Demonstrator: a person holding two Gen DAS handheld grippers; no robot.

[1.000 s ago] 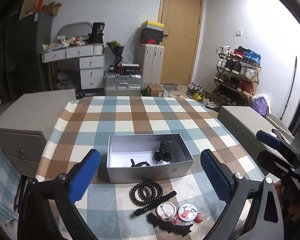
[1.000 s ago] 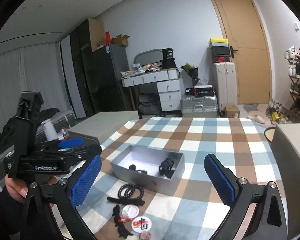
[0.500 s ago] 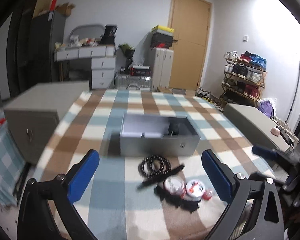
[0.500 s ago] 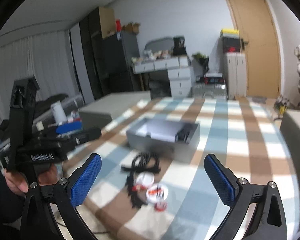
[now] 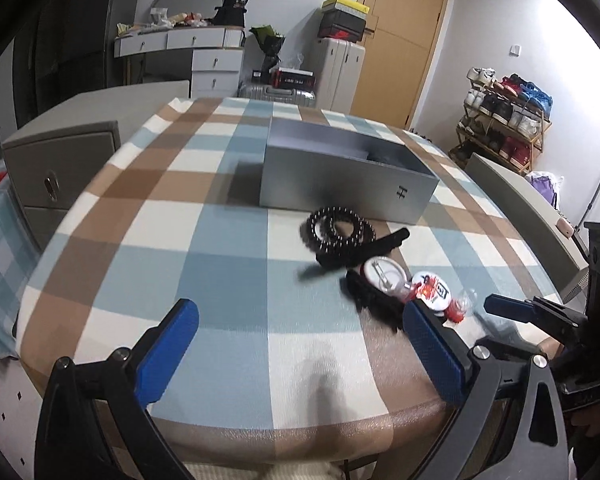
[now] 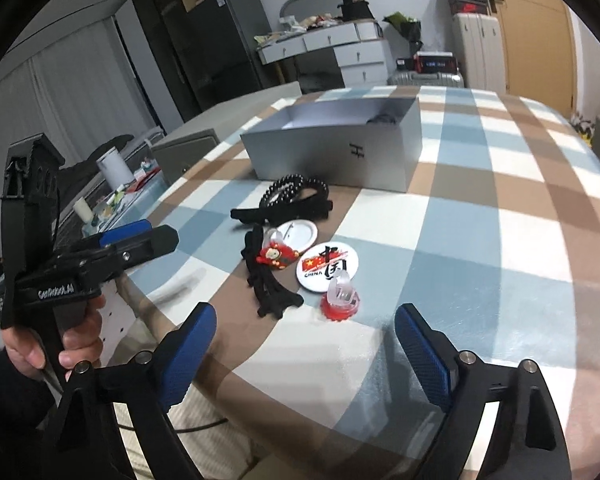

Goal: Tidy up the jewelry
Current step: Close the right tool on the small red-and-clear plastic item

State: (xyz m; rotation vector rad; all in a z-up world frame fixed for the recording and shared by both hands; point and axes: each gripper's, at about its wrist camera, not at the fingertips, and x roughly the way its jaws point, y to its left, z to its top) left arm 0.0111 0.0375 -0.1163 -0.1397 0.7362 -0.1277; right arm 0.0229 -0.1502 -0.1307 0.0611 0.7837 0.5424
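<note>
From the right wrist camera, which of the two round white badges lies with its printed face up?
The badge with the red flag and "CHINA", nearer the camera, lies face up. The other badge, closer to the black beads, shows its plain back with the pin.

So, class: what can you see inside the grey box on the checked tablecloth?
Inside the grey box, only a dark item shows at its far end; the near wall hides the rest.

A lived-in home: shoe rack [image 5: 504,120], suitcases [image 5: 342,74], drawer desk [image 5: 204,56] and wooden door [image 5: 404,36] surround a checked-cloth table [image 5: 204,232].
</note>
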